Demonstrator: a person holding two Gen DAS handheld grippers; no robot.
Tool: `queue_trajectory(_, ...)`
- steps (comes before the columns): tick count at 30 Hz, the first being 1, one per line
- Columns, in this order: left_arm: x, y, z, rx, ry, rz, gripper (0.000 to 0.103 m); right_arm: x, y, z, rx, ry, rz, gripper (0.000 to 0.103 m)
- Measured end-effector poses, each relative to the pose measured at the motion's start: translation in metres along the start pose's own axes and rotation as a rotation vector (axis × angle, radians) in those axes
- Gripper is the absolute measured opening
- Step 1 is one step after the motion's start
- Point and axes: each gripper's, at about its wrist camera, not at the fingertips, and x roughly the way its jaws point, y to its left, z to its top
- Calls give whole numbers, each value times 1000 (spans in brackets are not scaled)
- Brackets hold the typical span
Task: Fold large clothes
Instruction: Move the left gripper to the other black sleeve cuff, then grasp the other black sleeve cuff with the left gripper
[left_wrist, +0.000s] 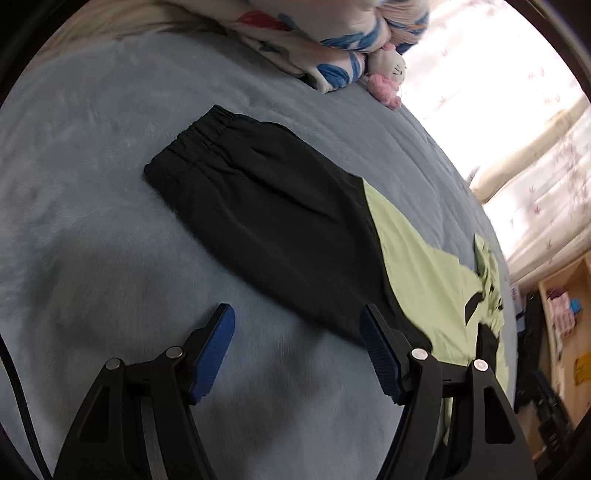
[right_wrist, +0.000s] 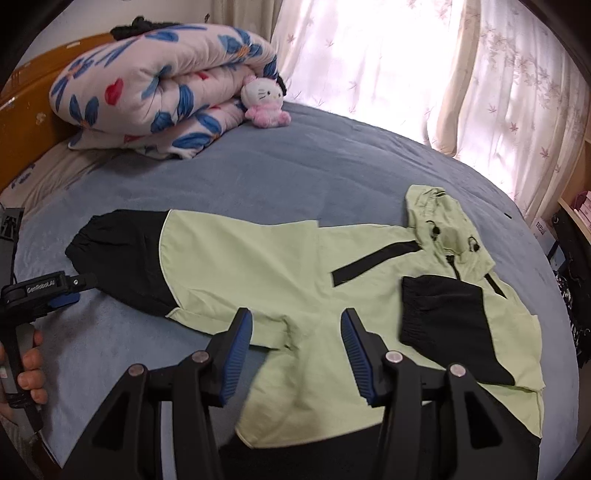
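A light green hooded jacket (right_wrist: 258, 266) with black sleeve ends lies flat on the blue bed cover (right_wrist: 295, 170). Its left sleeve (right_wrist: 122, 254) stretches out sideways; the right sleeve (right_wrist: 443, 317) is folded over the chest. The hood (right_wrist: 443, 221) lies at the far right. My right gripper (right_wrist: 295, 332) is open and empty, just above the jacket's lower body. My left gripper (left_wrist: 297, 325) is open and empty, hovering at the near edge of the black left sleeve (left_wrist: 266, 214). It also shows in the right wrist view (right_wrist: 70, 291), beside that sleeve's cuff.
A rolled floral quilt (right_wrist: 159, 88) and a pink plush cat (right_wrist: 264, 101) sit at the head of the bed. Curtains (right_wrist: 424, 74) hang behind the bed. A wooden headboard (right_wrist: 26, 92) is at the left, wooden shelves (left_wrist: 565, 325) at the right.
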Motion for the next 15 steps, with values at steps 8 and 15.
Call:
queue_trajectory(8, 34, -1, 33, -7, -24, -32, 68, 35, 34, 6, -34, 56, -16, 50)
queue_trajectory(15, 52, -12, 40, 20, -7, -10, 3, 47, 27, 0, -8, 78, -25, 50)
